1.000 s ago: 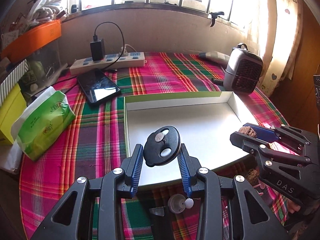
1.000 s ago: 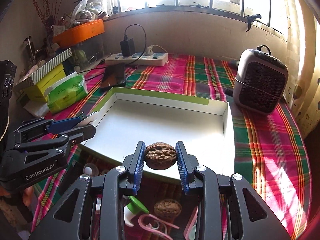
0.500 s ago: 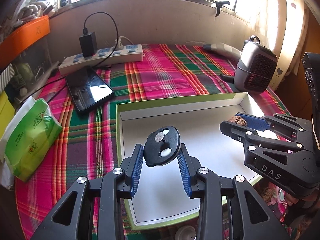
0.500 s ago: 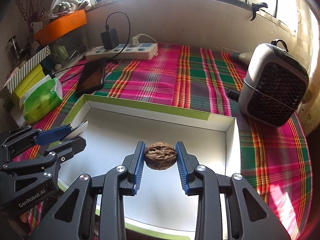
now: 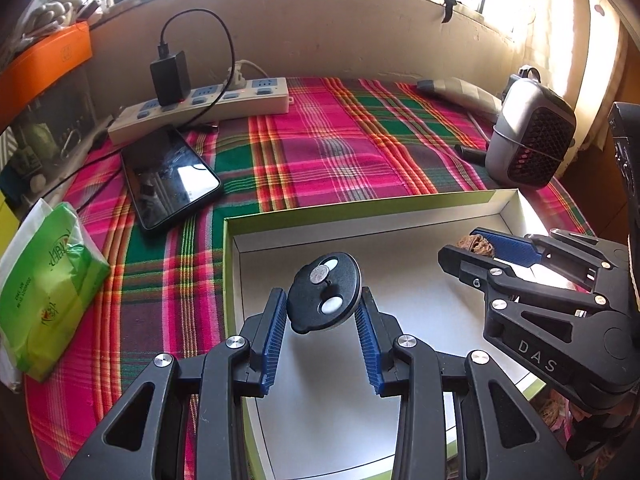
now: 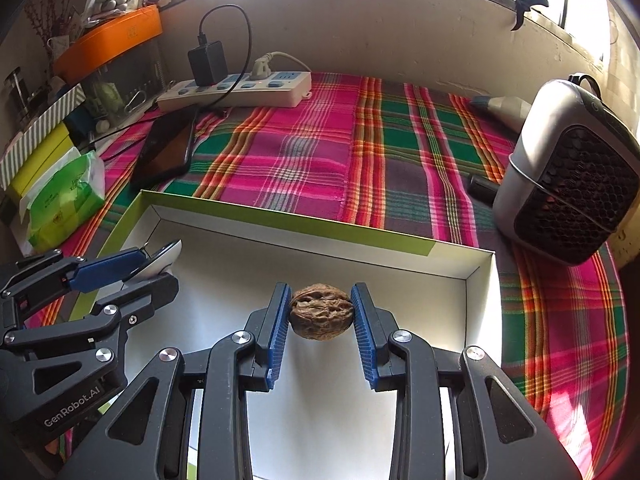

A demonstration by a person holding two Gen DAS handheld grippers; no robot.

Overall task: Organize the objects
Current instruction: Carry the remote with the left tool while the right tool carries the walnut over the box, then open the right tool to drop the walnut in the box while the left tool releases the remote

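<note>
1. Both of your hand-held grippers have travelled forward since a second ago: they now hang over the white floor of the tray, where before they hovered at its near edge above loose items.
2. Your left hand-held gripper (image 5: pixel 323 312) pinches a black disc (image 5: pixel 325 298) between its blue pads. The disc stands tilted, its face with two pale round spots turned toward the camera, above the left part of the tray.
3. Your right hand-held gripper (image 6: pixel 321 312) pinches a brown walnut (image 6: pixel 321 311) from both sides, held above the tray's middle, clear of the floor.
4. Seen from the left wrist view, the right hand-held gripper sits to the right, near the tray's far right corner.
5. The tray (image 6: pixel 304 228) is a shallow box, white inside with a green rim, lying on a bench covered by a pink and green plaid cloth (image 6: pixel 320 152).
6. Beyond the tray, a dark phone (image 5: pixel 170 176) lies flat near a white power strip (image 5: pixel 200 106) with a black charger plugged in.
7. A green tissue pack (image 5: pixel 44 288) lies to the left; a grey heater (image 6: pixel 568 176) stands to the right.
</note>
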